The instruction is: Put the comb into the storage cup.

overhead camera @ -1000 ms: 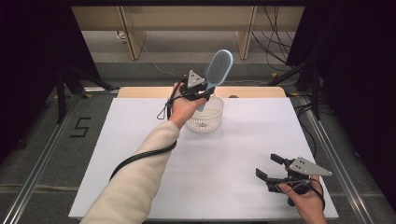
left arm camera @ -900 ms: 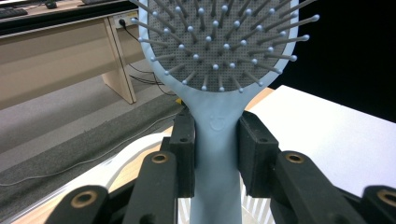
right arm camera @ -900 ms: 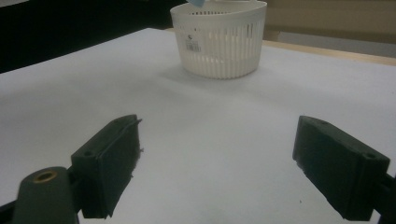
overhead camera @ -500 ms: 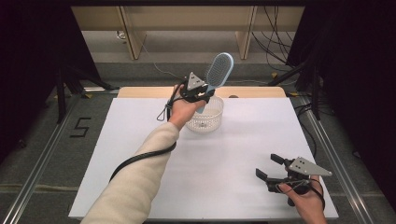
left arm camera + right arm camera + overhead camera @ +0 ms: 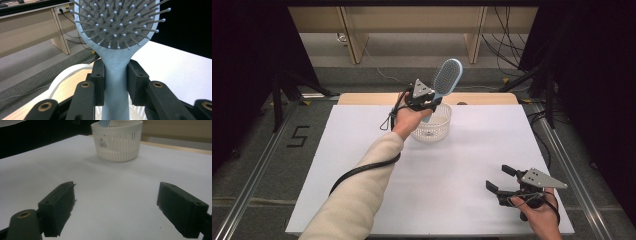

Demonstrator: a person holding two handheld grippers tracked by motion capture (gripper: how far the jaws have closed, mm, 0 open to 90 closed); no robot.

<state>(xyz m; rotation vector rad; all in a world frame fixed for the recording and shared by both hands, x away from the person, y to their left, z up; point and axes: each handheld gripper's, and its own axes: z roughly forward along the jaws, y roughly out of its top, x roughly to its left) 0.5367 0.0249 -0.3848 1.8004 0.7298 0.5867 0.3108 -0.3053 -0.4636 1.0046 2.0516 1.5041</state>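
One hairbrush [image 5: 447, 78], one white basket [image 5: 432, 131], far centre of the table [image 5: 362, 150]. Left gripper [image 5: 430, 101], arm stretched far, clamps the brush handle over the basket, head tilted up. Right gripper [image 5: 501, 179] rests near right, jaws wide apart, gripping nothing. Left gripper view shows bristles [image 5: 117, 25]; right gripper view shows the basket's label [image 5: 102, 143].

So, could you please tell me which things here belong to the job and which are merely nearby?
In use:
- hairbrush, clamped in the left gripper
- white basket under it

Nearby only:
- right gripper, open over the white table
- wooden desk behind
- floor cables
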